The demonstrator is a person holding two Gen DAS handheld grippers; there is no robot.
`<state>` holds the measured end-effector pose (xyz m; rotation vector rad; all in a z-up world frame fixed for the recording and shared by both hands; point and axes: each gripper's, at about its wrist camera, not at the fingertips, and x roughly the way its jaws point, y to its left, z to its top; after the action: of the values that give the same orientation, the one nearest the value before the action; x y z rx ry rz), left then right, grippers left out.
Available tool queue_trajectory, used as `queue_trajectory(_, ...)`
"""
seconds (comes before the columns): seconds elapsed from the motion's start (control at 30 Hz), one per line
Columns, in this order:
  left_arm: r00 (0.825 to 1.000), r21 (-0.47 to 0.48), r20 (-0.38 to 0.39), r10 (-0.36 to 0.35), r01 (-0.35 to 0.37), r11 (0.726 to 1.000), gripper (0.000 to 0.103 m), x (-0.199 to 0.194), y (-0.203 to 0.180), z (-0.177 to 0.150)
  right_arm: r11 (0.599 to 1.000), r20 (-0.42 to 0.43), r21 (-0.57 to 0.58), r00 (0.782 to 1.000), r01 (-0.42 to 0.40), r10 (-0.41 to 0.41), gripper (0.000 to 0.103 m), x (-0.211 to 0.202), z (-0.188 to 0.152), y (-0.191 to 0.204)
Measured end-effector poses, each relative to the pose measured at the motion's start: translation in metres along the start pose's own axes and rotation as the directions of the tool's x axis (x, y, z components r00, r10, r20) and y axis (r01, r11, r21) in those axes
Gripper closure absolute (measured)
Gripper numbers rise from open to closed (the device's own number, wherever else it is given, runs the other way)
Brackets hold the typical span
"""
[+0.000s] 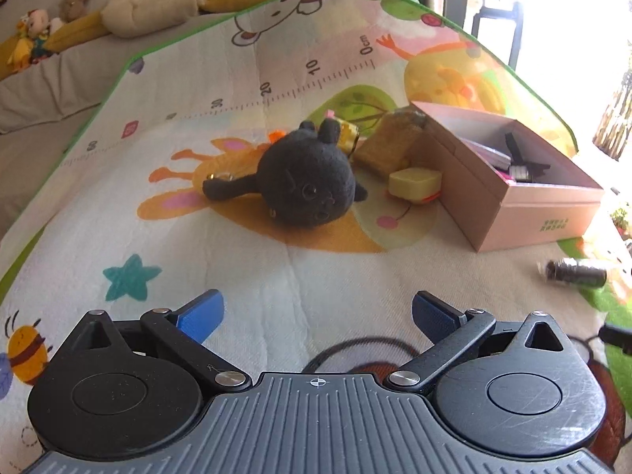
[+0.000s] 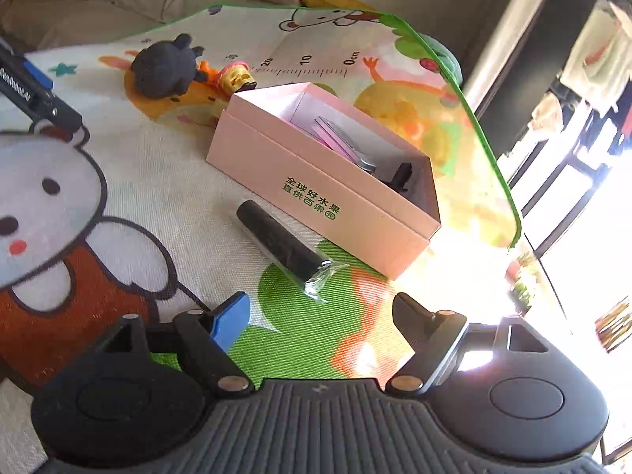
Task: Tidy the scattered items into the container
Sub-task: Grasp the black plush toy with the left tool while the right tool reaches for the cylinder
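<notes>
My left claw (image 1: pixel 316 312) and right claw (image 2: pixel 316 316) both hung released, empty, above the mat (image 1: pixel 276 276). The pink box (image 2: pixel 316 181) lay ahead, a black tube (image 2: pixel 284 245) just beside it. Black plush (image 1: pixel 304 181), yellow block (image 1: pixel 414 183) and brown block (image 1: pixel 391 146) crowded its far side.

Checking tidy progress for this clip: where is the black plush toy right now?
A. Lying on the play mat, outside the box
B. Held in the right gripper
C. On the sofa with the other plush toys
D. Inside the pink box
A: the black plush toy lies on the play mat, beside the pink box, with neither gripper holding it.
</notes>
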<state>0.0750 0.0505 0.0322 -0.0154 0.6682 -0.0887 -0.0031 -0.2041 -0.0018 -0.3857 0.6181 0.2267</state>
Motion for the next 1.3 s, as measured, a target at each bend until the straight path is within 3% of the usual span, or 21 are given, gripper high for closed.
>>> queue_trajectory(0.07,0.999,-0.020,0.039,0.028,-0.028,0.999,0.000,0.009,-0.005,0.020,0.977,0.022,0.170,0.992,-0.125,0.123,0.013,-0.003,-0.002,-0.008)
queue_trajectory(0.13,0.995,-0.072,0.054,0.080,-0.076,0.994,0.000,0.027,-0.007,0.041,0.945,0.057,0.273,0.984,-0.180,0.171,0.013,-0.003,-0.004,-0.009)
queue_trajectory(0.3,0.998,-0.195,-0.011,0.064,-0.065,0.979,0.000,0.074,-0.005,0.066,0.932,0.060,0.329,0.988,-0.151,0.139,0.010,0.005,-0.005,-0.003)
queue_trajectory(0.4,0.988,-0.188,-0.015,0.154,-0.154,0.970,0.000,0.089,-0.007,0.065,0.902,0.043,0.399,0.986,-0.163,0.159,0.005,0.012,-0.008,-0.014)
queue_trajectory(0.43,0.985,-0.169,-0.008,0.172,-0.171,0.971,0.009,0.089,-0.008,0.064,0.893,0.033,0.420,0.986,-0.160,0.162,0.005,0.015,-0.008,-0.016)
queue_trajectory(0.47,0.984,-0.139,-0.004,0.175,-0.174,0.975,0.032,0.087,-0.008,0.062,0.885,0.025,0.438,0.986,-0.159,0.165,0.004,0.017,-0.009,-0.019)
queue_trajectory(0.63,0.986,0.086,0.027,0.162,-0.164,0.983,0.033,0.061,-0.016,0.051,0.881,0.028,0.442,0.985,-0.167,0.173,0.001,0.017,-0.010,-0.018)
queue_trajectory(0.7,0.980,0.235,0.074,0.184,-0.196,0.952,0.033,0.043,-0.025,0.041,0.882,0.027,0.441,0.984,-0.169,0.175,0.000,0.018,-0.010,-0.018)
queue_trajectory(0.73,0.977,0.324,0.102,0.187,-0.211,0.922,0.032,0.033,-0.032,0.035,0.882,0.027,0.441,0.984,-0.169,0.175,0.000,0.018,-0.010,-0.018)
queue_trajectory(0.83,0.982,0.523,0.122,0.142,-0.186,0.832,0.032,0.007,-0.050,0.013,0.881,0.028,0.441,0.984,-0.170,0.176,0.000,0.018,-0.009,-0.018)
queue_trajectory(0.93,0.997,0.605,0.053,0.047,-0.070,0.793,0.030,-0.009,-0.066,-0.007,0.883,0.026,0.438,0.984,-0.172,0.179,0.000,0.018,-0.009,-0.018)
queue_trajectory(1.03,0.999,0.619,0.022,-0.046,0.023,0.785,0.029,-0.022,-0.085,-0.023,0.884,0.026,0.436,0.984,-0.171,0.177,0.000,0.018,-0.008,-0.017)
queue_trajectory(1.1,0.994,0.607,0.031,-0.103,0.063,0.793,0.019,-0.031,-0.096,-0.029,0.883,0.027,0.438,0.984,-0.169,0.175,0.000,0.017,-0.009,-0.017)
queue_trajectory(1.2,0.973,0.539,0.031,-0.230,0.178,0.823,0.012,-0.046,-0.105,-0.031,0.882,0.026,0.441,0.984,-0.167,0.174,0.000,0.018,-0.009,-0.017)
queue_trajectory(1.3,0.949,0.529,0.017,-0.315,0.259,0.808,0.010,-0.054,-0.115,-0.035,0.881,0.026,0.442,0.984,-0.168,0.174,0.000,0.017,-0.009,-0.017)
